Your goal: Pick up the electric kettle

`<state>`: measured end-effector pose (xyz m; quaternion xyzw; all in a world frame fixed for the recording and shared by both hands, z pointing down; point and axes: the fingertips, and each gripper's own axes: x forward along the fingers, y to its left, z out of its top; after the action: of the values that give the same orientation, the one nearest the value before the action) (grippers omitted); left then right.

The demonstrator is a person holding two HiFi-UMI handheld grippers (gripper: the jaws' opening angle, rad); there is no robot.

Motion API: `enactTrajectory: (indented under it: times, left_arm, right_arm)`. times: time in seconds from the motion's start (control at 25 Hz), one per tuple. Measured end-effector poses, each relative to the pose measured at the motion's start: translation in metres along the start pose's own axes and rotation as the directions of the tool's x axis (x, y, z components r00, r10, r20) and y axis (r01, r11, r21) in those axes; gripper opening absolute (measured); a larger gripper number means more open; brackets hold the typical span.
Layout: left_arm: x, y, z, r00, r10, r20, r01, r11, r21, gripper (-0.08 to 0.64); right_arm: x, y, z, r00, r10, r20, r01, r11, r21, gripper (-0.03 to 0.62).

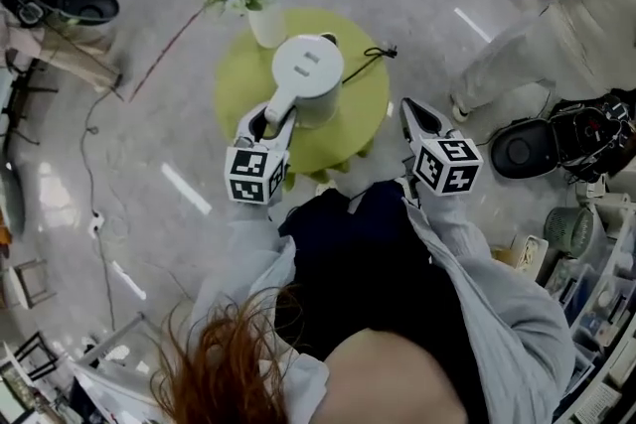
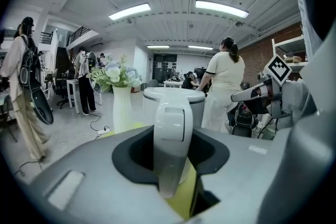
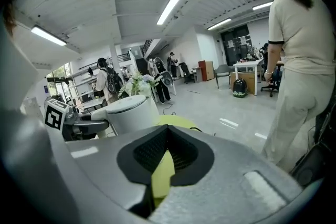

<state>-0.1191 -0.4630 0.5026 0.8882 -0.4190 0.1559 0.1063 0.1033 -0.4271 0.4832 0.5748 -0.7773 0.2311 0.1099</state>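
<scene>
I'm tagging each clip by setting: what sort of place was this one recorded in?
Probably a large open workspace, an office or lab rather than a home. It has long ceiling strip lights, a desk far back on a wide bare floor, and several people standing about.

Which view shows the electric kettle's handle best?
Left gripper view: the handle stands large, central, inside the left gripper. Head view shows it from above, partly covered; right gripper view shows mainly the kettle body.
</scene>
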Motion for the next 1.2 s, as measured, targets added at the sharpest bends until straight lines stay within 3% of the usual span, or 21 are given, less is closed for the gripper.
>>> enactTrajectory:
  times: [0.44, 0.76, 1.0, 1.2]
  left_arm:
    - [0.008, 0.005, 0.025, 0.994, 0.068, 0.083, -0.066, 0.997, -0.027, 0.156]
    - [0.022, 0.009, 0.053, 0.981, 0.063, 0.183, -0.041, 0.992, -0.123, 0.153]
    - [0.034, -0.004, 0.062, 0.982, 0.019, 0.187, -0.008, 0.998, -0.060, 0.153]
    - [0.037, -0.014, 0.076, 0.977, 0.007, 0.214, 0.004, 0.999, -0.052, 0.153]
  right_arm:
    - [-0.016, -0.002, -0.008, 0.999, -0.049, 0.001, 0.049, 0.999, 0.005, 0.002]
    - [-0.035, -0.018, -0.017, 0.993, -0.114, 0.016, 0.114, 0.993, 0.031, 0.002]
    - [-0.049, -0.031, -0.020, 0.985, -0.168, 0.030, 0.166, 0.985, 0.053, 0.002]
    - [-0.057, -0.041, -0.020, 0.981, -0.189, 0.034, 0.187, 0.981, 0.061, 0.002]
